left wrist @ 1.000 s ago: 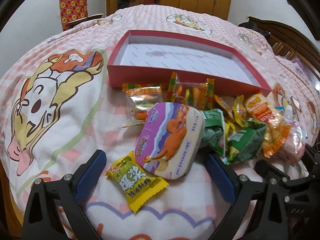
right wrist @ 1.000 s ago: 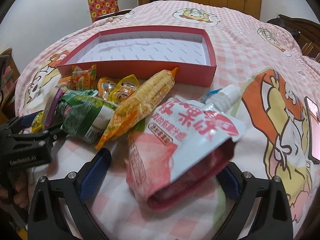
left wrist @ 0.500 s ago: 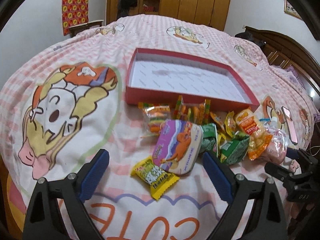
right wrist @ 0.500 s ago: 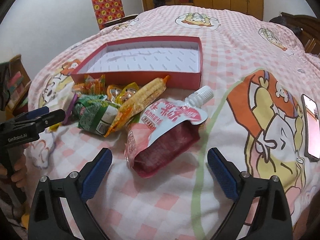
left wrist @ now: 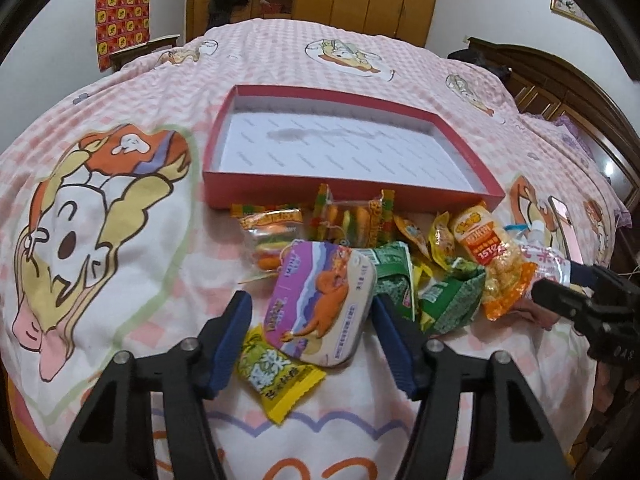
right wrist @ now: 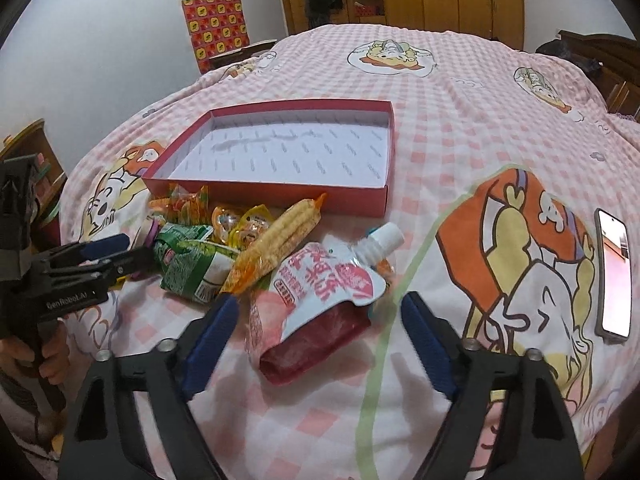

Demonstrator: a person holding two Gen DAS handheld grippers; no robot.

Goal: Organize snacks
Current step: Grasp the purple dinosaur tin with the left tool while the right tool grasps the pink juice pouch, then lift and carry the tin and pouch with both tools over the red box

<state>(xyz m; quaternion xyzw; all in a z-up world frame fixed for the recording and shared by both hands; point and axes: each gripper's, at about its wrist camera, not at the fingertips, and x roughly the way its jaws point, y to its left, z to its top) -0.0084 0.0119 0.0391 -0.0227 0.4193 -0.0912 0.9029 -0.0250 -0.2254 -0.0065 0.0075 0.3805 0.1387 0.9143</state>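
A shallow red box (left wrist: 344, 194) with a white, bare floor lies on the bed; it also shows in the right wrist view (right wrist: 280, 196). In front of it is a heap of snacks. My left gripper (left wrist: 310, 316) is closing around a purple tin with an orange animal (left wrist: 320, 300); the pads are near its sides but not pressing. A yellow candy packet (left wrist: 276, 376) lies beside the tin. My right gripper (right wrist: 320, 312) is closing around a pink-and-white spout pouch (right wrist: 320, 300), with gaps on both sides.
Green packets (right wrist: 192, 264), a long orange puffed-corn packet (right wrist: 276, 244) and small gummy packets (left wrist: 348, 216) lie between the two grippers. A phone (right wrist: 612, 276) rests on the quilt at the right. A dark wooden bed frame (left wrist: 560, 80) and wardrobes stand behind.
Both grippers drew back from the snacks, so the heap looks smaller. Then both pairs of jaws narrowed, the left around the tin and the right around the pouch.
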